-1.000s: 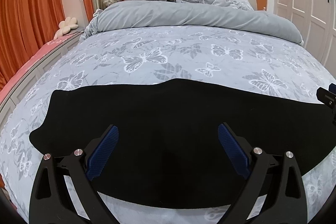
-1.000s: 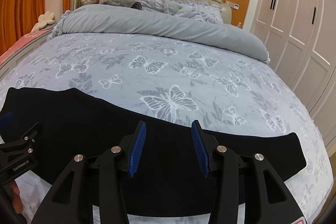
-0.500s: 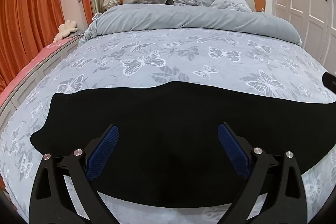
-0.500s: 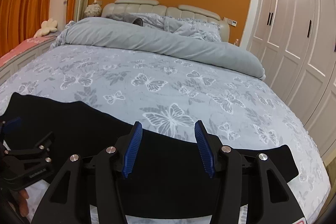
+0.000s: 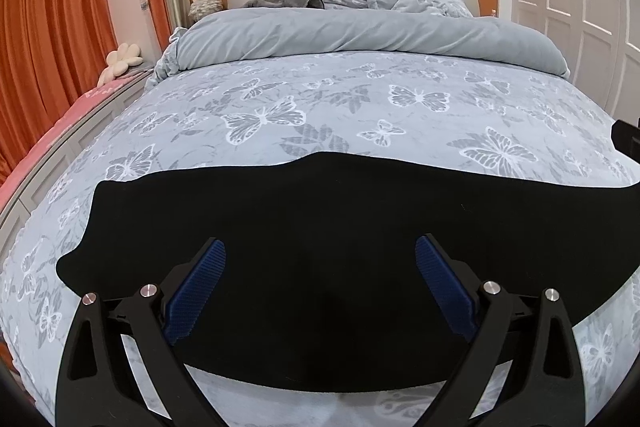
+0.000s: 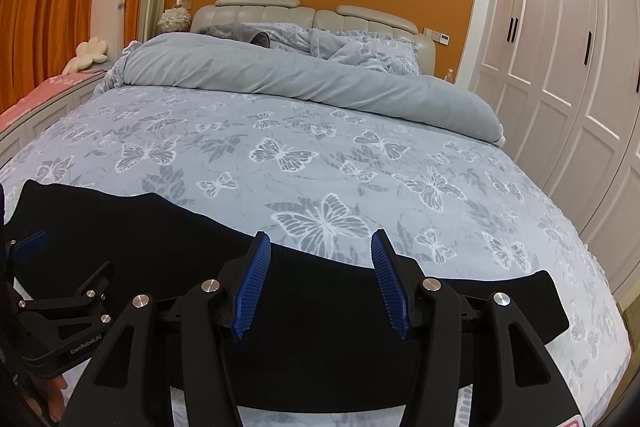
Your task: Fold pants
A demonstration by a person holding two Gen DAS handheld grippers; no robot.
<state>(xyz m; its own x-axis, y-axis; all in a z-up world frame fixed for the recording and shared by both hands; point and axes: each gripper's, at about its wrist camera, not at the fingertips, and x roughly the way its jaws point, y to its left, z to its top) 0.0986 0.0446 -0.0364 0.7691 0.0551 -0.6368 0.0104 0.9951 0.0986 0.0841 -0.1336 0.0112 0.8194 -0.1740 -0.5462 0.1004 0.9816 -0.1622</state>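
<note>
Black pants [image 5: 320, 227] lie flat in a long band across the near end of a bed with a grey butterfly cover [image 5: 320, 107]. They also show in the right wrist view [image 6: 160, 235]. My left gripper [image 5: 320, 259] is wide open and empty, hovering above the middle of the pants. My right gripper [image 6: 320, 255] is open and empty above the right part of the pants, near their far edge. The left gripper's body [image 6: 56, 319] shows at the lower left of the right wrist view.
A rolled grey duvet [image 5: 360, 35] and pillows [image 6: 360, 55] lie at the head of the bed by a padded headboard [image 6: 312, 15]. White wardrobe doors [image 6: 560, 87] stand at the right. Orange curtains [image 5: 48, 27] and a pink-topped bench [image 5: 60, 123] are at the left.
Both grippers have risen and tilted up, so more wall shows above the bed. The right gripper has opened a little wider. The pants have not moved.
</note>
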